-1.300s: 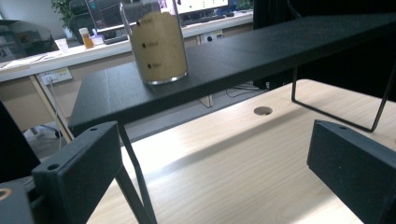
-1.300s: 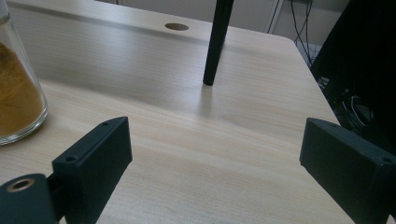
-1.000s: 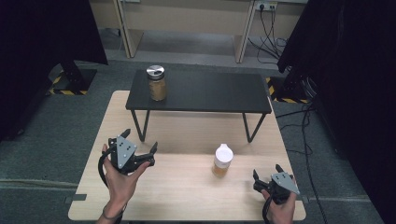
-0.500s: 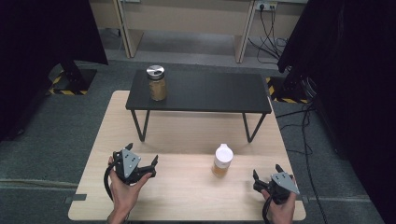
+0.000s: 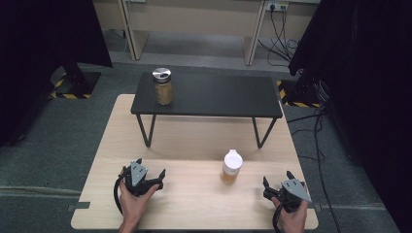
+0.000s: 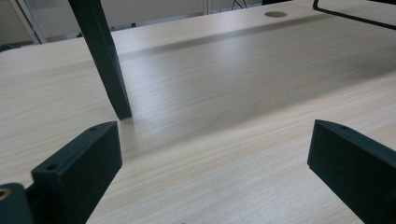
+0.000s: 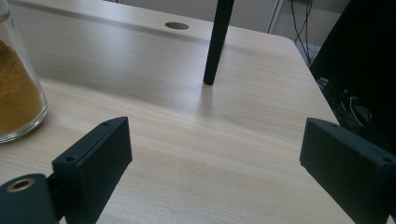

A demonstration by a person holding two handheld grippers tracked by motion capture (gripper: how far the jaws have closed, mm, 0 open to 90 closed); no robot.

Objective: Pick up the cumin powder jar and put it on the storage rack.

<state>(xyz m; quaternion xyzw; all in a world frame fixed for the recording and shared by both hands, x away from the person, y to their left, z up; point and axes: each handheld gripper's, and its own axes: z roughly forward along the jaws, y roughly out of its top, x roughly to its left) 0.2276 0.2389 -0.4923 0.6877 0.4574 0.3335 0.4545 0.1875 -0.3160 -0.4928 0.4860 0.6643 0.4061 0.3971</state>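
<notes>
Resting low on the pale wooden worktop (image 5: 194,194), both grippers sit near its front edge with their jaws spread wide and nothing between them, which reads as a ready stance ahead of a reach. The left gripper (image 5: 148,173) lies in the person's left hand, well apart from the jars; along its own view, bare wood runs between the jaws toward one black metal leg (image 6: 105,65) of the small black raised shelf (image 5: 209,94). The right gripper (image 5: 277,178) rests at the right front corner. The nearest thing to it is the clear glass jar of orange-brown powder with a white cap (image 5: 231,167), standing upright on the worktop, near the gripper and ahead of it to its left; in the right gripper view that jar (image 7: 16,84) shows at the left edge, outside the jaws. A second glass jar with a silver metal lid (image 5: 163,86) stands upright at the left end of the shelf, well apart from both.
</notes>
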